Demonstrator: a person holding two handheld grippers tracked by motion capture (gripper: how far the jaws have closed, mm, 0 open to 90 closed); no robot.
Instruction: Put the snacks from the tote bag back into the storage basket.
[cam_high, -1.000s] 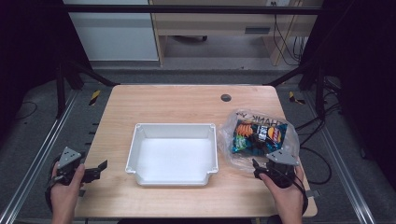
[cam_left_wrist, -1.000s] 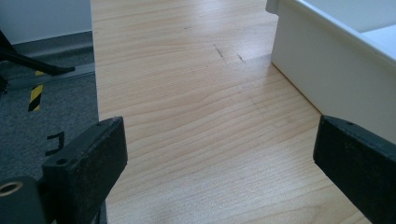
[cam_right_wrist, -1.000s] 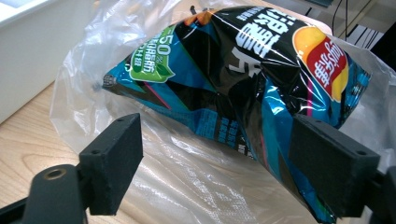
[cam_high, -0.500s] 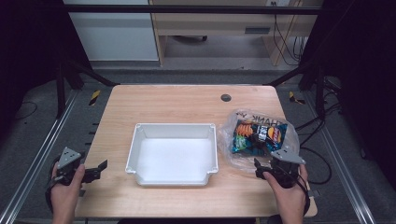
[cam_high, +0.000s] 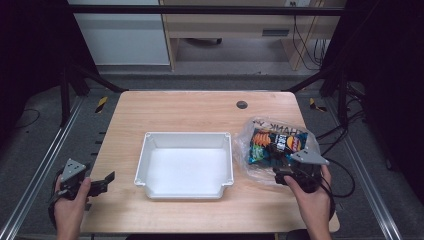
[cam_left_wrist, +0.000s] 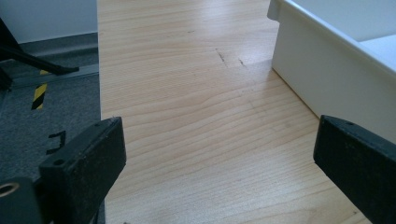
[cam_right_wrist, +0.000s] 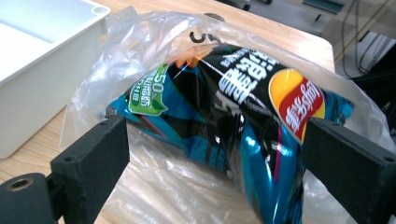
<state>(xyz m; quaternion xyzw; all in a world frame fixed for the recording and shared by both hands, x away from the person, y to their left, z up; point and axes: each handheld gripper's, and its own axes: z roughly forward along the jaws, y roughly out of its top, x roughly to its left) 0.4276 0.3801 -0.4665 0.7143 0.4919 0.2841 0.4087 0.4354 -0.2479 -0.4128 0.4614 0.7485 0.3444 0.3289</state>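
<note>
Hovering your right gripper (cam_high: 282, 176) w/ jaws just spread wide around the snack bag (cam_right_wrist: 224, 107), right of the tray (cam_high: 227, 150) on the tabletop (cam_high: 200, 110). It's light, crinkly, slippery, crushable; pinch a corner. Left gripper (cam_high: 102, 181) released, idle.

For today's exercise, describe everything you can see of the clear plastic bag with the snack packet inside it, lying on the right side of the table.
The clear plastic bag is thin, crinkled and see-through, with some dark print near its far edge. It lies slack on the wooden table, to the right of the white tray. Inside is a glossy snack packet, black and teal with an orange-and-red logo and a green label. The right hand-held gripper is at its near edge, jaws wide on either side of the packet; whether they touch the plastic is unclear.
</note>
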